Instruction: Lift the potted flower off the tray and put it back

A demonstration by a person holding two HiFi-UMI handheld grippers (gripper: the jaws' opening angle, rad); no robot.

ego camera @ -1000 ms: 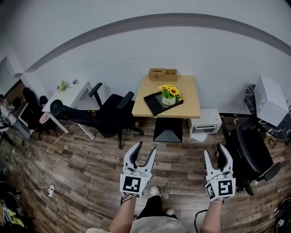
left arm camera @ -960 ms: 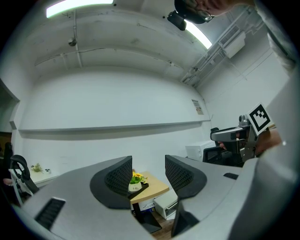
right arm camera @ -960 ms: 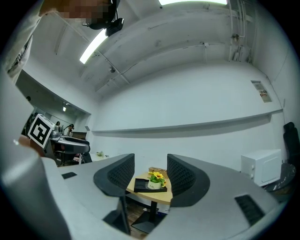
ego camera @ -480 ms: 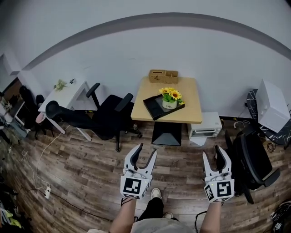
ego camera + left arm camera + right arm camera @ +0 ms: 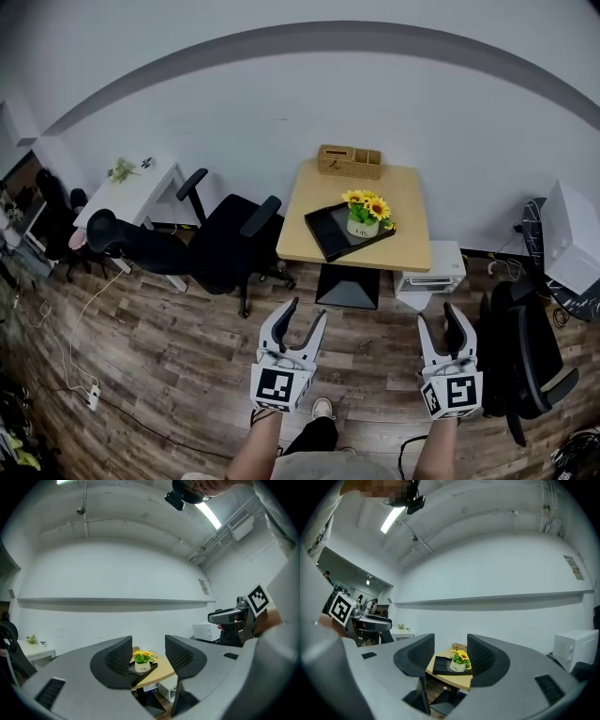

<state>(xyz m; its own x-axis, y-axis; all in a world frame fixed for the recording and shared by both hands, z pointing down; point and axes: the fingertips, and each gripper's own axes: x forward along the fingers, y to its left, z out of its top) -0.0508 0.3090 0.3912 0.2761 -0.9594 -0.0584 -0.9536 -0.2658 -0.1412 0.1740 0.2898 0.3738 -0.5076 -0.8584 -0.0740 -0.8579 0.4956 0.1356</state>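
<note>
Two tools, left tool point(image 5: 307, 309) and right tool point(image 5: 439, 313), are held level with jaws wide apart and empty, aimed at the potted flower point(image 5: 364, 216), likely to line up the approach. Flower stands on the black tray point(image 5: 328, 232) on the wooden surface point(image 5: 403, 202), well apart from both tools; lift not begun.

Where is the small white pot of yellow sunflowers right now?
In the head view, the sunflower pot stands on the black tray, at its right end, on the light wooden table, with the tan box behind it.
</note>
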